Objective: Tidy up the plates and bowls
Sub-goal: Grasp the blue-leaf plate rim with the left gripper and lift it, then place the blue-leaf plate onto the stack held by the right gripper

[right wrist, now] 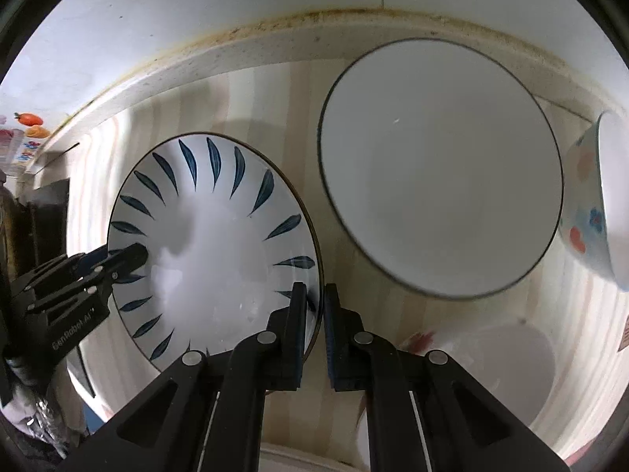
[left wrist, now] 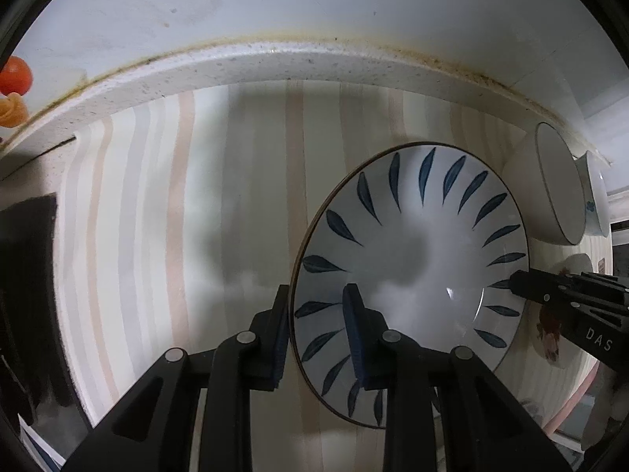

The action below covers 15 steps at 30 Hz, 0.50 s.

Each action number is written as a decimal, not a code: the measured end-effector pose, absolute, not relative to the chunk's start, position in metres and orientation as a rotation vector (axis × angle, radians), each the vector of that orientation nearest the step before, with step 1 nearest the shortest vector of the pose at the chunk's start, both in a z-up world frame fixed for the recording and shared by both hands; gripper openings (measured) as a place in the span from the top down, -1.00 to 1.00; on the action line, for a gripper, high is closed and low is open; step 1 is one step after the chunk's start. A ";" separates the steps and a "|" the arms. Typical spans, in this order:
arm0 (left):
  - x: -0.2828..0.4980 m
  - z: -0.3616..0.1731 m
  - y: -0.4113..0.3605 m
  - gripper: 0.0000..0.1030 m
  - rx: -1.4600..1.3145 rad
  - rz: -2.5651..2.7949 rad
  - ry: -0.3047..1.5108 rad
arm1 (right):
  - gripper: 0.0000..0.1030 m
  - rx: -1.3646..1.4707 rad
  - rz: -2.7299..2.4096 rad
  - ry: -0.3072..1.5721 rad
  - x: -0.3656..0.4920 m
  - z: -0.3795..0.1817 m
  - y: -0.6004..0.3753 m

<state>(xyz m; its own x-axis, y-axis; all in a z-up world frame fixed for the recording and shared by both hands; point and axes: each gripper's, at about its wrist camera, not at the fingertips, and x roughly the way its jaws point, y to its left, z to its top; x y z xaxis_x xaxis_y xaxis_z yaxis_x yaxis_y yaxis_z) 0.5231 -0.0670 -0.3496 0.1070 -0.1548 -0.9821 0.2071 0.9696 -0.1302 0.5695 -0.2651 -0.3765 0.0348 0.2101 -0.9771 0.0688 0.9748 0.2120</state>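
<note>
A white plate with blue leaf marks (left wrist: 416, 275) lies on a striped cloth; it also shows in the right wrist view (right wrist: 220, 247). My left gripper (left wrist: 317, 310) straddles its left rim, with a gap around the rim. My right gripper (right wrist: 314, 299) is shut on its right rim, and shows in the left wrist view (left wrist: 519, 285). A large plain white bowl (right wrist: 436, 165) sits to the right of the plate. A flowered bowl (right wrist: 593, 212) stands at the far right.
A speckled counter ledge (left wrist: 275, 63) and white wall run along the back. A small white dish (right wrist: 507, 362) lies at the near right. Orange toy vegetables (left wrist: 13, 78) sit at the far left. A dark object (left wrist: 27, 275) borders the cloth at left.
</note>
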 end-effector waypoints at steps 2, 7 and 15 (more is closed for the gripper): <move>0.518 -0.342 -0.065 0.54 0.051 -0.267 1.435 | 0.81 0.230 0.122 1.528 0.565 -0.372 -0.267; 0.497 -0.313 -0.054 0.54 0.034 -0.288 1.421 | 0.81 0.267 0.154 1.510 0.545 -0.354 -0.269; 0.452 -0.255 -0.067 0.54 0.063 -0.337 1.374 | 0.81 0.291 0.194 1.474 0.500 -0.305 -0.285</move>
<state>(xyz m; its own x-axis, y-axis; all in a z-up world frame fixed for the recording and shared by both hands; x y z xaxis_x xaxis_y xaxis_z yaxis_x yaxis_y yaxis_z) 0.4522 -0.0667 -0.2554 0.1558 -0.1988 -0.9676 0.2716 0.9504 -0.1515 0.5001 -0.2854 -0.3049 0.0909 0.3045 -0.9482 0.0486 0.9496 0.3096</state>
